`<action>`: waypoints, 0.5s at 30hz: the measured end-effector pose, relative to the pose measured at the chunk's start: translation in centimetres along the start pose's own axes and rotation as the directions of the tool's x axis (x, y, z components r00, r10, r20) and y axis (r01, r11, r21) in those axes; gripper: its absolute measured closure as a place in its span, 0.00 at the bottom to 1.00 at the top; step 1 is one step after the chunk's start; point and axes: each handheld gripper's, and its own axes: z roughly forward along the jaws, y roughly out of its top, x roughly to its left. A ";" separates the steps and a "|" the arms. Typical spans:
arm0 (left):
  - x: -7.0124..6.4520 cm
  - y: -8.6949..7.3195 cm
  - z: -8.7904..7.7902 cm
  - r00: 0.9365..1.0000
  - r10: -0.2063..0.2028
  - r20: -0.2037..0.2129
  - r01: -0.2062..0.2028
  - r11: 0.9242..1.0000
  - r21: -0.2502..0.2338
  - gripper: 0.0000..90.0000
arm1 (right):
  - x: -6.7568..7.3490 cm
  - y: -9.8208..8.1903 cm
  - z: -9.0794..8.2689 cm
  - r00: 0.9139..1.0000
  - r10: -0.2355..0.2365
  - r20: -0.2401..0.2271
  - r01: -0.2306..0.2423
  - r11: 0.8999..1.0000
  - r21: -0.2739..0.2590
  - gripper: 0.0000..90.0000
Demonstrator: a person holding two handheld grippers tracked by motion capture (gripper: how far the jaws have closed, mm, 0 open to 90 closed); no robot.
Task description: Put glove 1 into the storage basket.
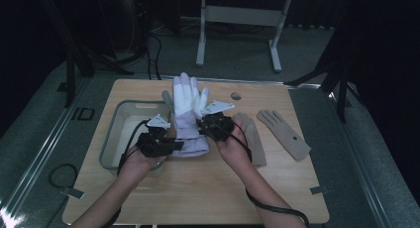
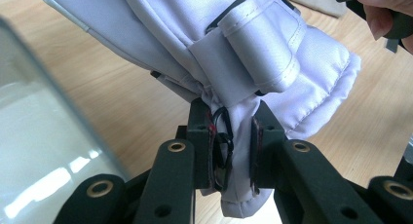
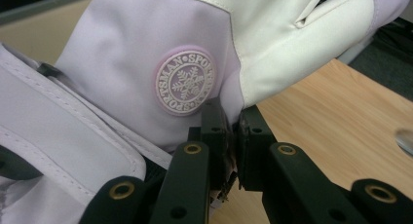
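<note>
A pale lilac and white ski glove [image 1: 187, 109] hangs lifted above the wooden table [image 1: 208, 188], fingers pointing away from me. My left gripper [image 1: 171, 144] is shut on the glove's cuff edge; in the left gripper view the lilac cuff [image 2: 272, 63] is pinched between the black pads, with my left gripper [image 2: 233, 151] clamping a fold and a black cord. My right gripper [image 1: 205, 123] is shut on the glove's side edge; in the right gripper view my right gripper [image 3: 234, 136] bites the fabric just beside a round snowflake badge [image 3: 185, 82].
A grey plastic bin [image 1: 111, 134] stands on the table at the left, under my left hand. Two beige gloves [image 1: 285, 134] lie flat to the right of the lifted glove. A small grey round object [image 1: 236, 95] sits near the table's far edge.
</note>
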 end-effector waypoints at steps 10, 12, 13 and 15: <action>2.8 -1.6 -4.1 0.999 -0.025 -0.037 0.024 1.000 -0.006 0.84 | 3.1 3.4 2.2 0.998 -0.036 -0.048 0.035 0.999 -0.023 0.93; 3.5 -2.1 -4.9 0.999 -0.035 -0.039 0.035 0.999 -0.006 0.84 | 3.9 4.0 2.8 0.997 -0.039 -0.063 0.037 0.999 -0.022 0.93; 3.8 -2.3 -5.2 0.998 -0.040 -0.038 0.040 0.999 -0.002 0.84 | 4.3 4.3 3.1 0.997 -0.041 -0.069 0.040 0.999 -0.023 0.93; 4.4 -3.0 -5.9 0.998 -0.051 -0.046 0.051 0.999 -0.005 0.84 | 5.0 4.8 3.8 0.995 -0.048 -0.086 0.046 0.999 -0.021 0.93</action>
